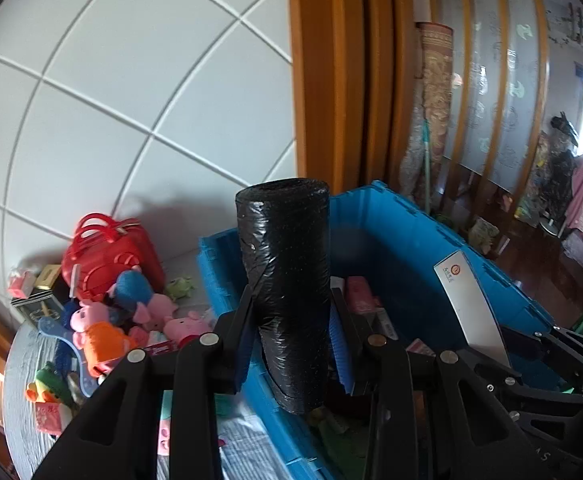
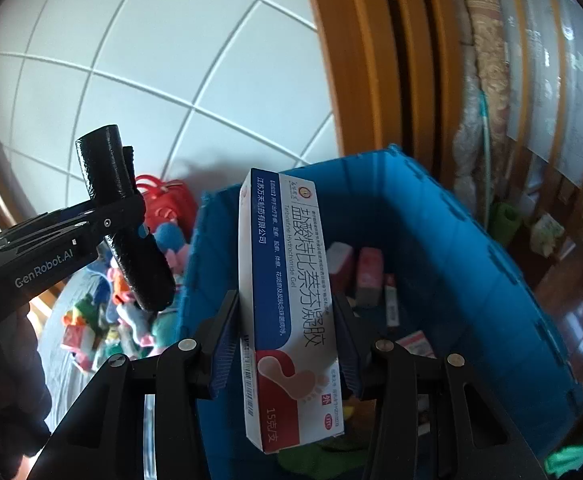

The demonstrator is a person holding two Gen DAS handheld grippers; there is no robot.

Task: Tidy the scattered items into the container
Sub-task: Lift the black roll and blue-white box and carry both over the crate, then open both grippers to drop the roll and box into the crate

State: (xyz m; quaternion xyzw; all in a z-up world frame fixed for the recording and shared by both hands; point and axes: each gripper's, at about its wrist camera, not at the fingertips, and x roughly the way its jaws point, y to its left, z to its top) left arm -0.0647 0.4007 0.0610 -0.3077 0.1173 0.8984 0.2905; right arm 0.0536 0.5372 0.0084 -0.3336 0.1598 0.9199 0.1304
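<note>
Left wrist view: left gripper (image 1: 291, 344) clamps a black bag roll (image 1: 287, 280) above the blue container (image 1: 411, 216); right gripper (image 2: 287, 344) grips a medicine box (image 2: 287, 304) over it too.

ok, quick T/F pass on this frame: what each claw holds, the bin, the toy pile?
1. The left claw grips a black bag roll. True.
2. The right claw is empty. False: it is shut on a white and blue medicine box.
3. The blue bin already has items inside. True.
4. The red bag lies in the bin. False: it sits outside, by the plush toys.
5. The roll is held lying flat. False: it stands roughly upright.
</note>
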